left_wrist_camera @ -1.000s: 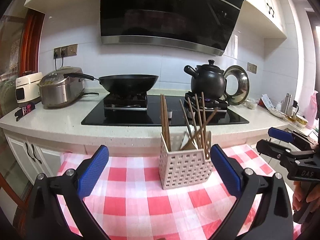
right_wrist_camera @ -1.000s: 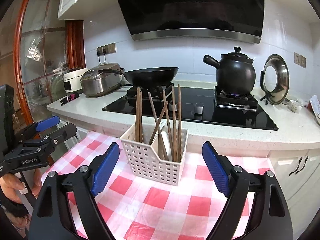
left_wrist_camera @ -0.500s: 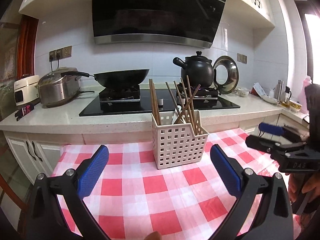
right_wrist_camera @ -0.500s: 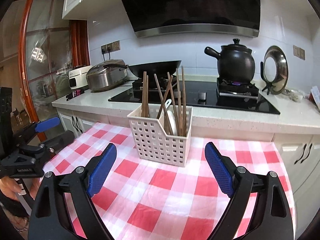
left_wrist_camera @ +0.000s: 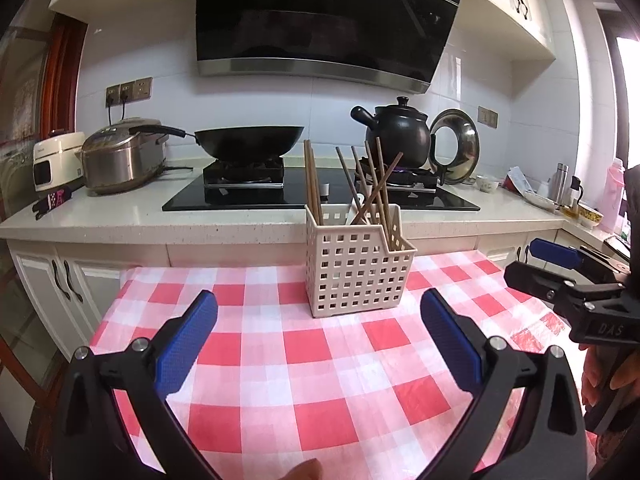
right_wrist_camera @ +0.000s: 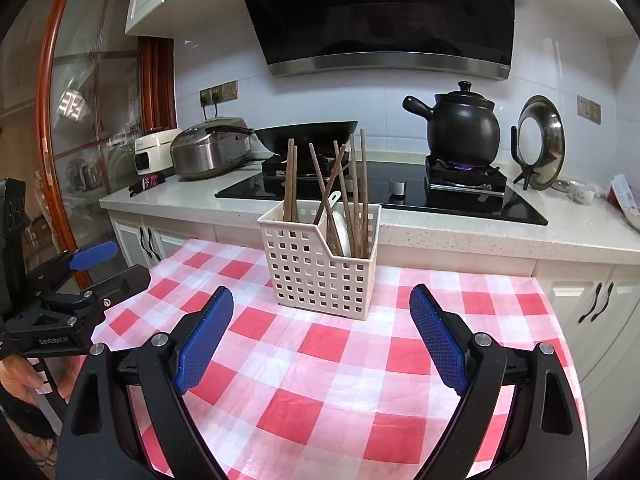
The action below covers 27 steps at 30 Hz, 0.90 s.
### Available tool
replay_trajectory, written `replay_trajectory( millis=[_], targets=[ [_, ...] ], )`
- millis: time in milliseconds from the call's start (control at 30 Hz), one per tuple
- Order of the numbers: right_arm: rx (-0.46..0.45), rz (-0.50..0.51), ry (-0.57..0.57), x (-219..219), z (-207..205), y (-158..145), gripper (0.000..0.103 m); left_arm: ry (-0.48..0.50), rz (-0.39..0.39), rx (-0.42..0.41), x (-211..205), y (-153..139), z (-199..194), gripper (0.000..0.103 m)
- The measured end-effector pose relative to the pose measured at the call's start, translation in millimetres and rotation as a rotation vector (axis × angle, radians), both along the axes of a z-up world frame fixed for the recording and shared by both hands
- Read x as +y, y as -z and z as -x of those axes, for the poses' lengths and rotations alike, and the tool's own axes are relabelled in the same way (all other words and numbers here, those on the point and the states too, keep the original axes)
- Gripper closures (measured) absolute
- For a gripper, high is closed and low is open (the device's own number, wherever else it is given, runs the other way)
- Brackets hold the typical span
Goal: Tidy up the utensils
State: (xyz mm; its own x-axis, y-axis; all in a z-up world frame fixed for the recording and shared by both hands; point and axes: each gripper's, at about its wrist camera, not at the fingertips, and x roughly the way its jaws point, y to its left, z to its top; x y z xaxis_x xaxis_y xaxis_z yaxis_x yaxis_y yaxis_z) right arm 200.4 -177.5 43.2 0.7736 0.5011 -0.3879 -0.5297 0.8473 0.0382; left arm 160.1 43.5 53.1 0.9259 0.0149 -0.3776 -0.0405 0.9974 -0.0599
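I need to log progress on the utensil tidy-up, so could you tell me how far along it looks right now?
Done: the chopsticks and a white spoon stand in the white basket on the checked tablecloth, with no loose utensils in view. In hand: nothing; the left hand-held gripper and right hand-held gripper are both open and empty. Left: apparently little, perhaps straightening the crossed chopsticks.

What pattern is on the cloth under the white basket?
Red, pink and white checks on the tablecloth, clearest in the right wrist view, where the basket stands on it.
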Motion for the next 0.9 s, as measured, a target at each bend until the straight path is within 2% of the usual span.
replay_trajectory(
  millis=[467,900],
  targets=[
    [0.010,-0.007,-0.035,0,3,3,0.018,0.032,-0.008,0.003,-5,1,5,0.005],
    [0.006,0.000,-0.059,5,6,8,0.018,0.028,0.030,-0.017,1,0,13,0.005]
  ],
)
